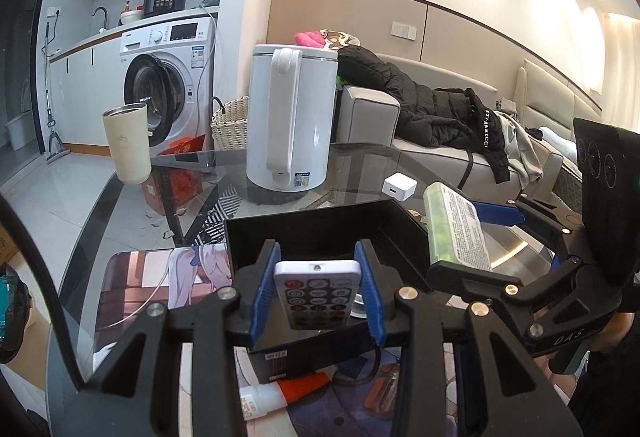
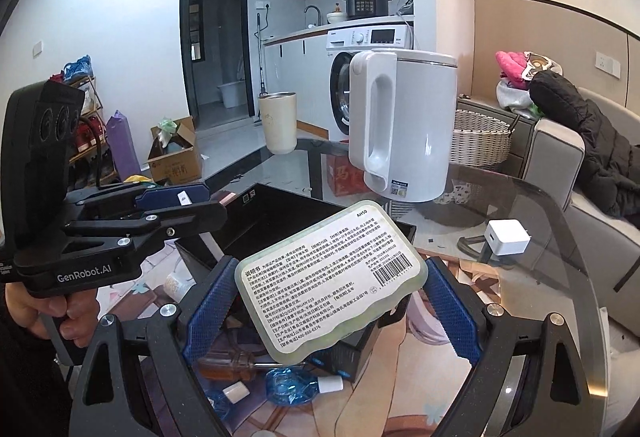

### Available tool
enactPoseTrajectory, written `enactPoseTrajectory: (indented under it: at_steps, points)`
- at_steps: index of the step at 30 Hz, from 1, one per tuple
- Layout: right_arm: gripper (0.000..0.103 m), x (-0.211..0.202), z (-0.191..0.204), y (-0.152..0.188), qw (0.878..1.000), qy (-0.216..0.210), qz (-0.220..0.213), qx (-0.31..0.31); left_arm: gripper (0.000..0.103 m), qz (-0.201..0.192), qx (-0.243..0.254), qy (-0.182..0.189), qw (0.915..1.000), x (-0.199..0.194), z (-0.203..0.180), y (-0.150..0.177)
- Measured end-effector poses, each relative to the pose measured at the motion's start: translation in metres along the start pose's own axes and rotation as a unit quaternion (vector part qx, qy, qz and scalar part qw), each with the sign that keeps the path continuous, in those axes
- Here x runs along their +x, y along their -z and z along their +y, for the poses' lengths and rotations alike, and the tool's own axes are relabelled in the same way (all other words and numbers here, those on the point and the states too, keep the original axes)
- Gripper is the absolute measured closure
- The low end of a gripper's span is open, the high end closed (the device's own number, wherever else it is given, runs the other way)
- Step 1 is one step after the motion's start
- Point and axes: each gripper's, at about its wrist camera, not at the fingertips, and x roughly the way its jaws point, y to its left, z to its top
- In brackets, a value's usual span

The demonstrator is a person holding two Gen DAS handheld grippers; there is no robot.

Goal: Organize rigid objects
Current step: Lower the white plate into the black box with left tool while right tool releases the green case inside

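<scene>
My left gripper point(image 1: 317, 252) is shut on a white remote control point(image 1: 318, 293), its blue pads pressing both long sides. The remote hangs over an open black box point(image 1: 312, 215) on the glass table. To the right, my right gripper point(image 1: 460, 237) holds a pale green labelled case point(image 1: 456, 225) above the box's right rim. In the right wrist view the right gripper point(image 2: 330, 265) stands wide, shut on that case point(image 2: 320, 297), tilted, label up, over the black box point(image 2: 280, 205). The left gripper point(image 2: 208, 203) shows at the left, held by a hand point(image 2: 60, 311).
A white kettle point(image 1: 290, 117) and a cream tumbler point(image 1: 128, 145) stand beyond the box. A white charger point(image 2: 506, 237) lies to the right. A screwdriver point(image 2: 232, 361), a blue bottle point(image 2: 296, 389) and an orange-capped tube point(image 1: 288, 391) lie on the picture mat point(image 1: 136, 289) near me.
</scene>
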Motion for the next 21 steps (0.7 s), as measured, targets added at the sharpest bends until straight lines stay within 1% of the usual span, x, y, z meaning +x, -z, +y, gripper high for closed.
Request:
enactPoseTrajectory:
  at_steps: [5, 11, 21]
  points:
    - [0.01, 0.016, 0.0, -0.003, 1.0, 0.004, 0.01, -0.009, 0.066, 0.01, -0.006, 0.001, 0.9999, 0.013, 0.004, 0.001]
    - [0.01, 0.029, -0.001, -0.007, 1.0, 0.009, 0.011, -0.013, 0.066, 0.015, -0.007, 0.005, 0.9999, 0.023, 0.006, -0.001]
    - [0.01, 0.049, -0.001, -0.009, 0.999, 0.018, 0.022, -0.027, 0.066, 0.023, -0.009, 0.0, 0.9997, 0.037, 0.013, -0.001]
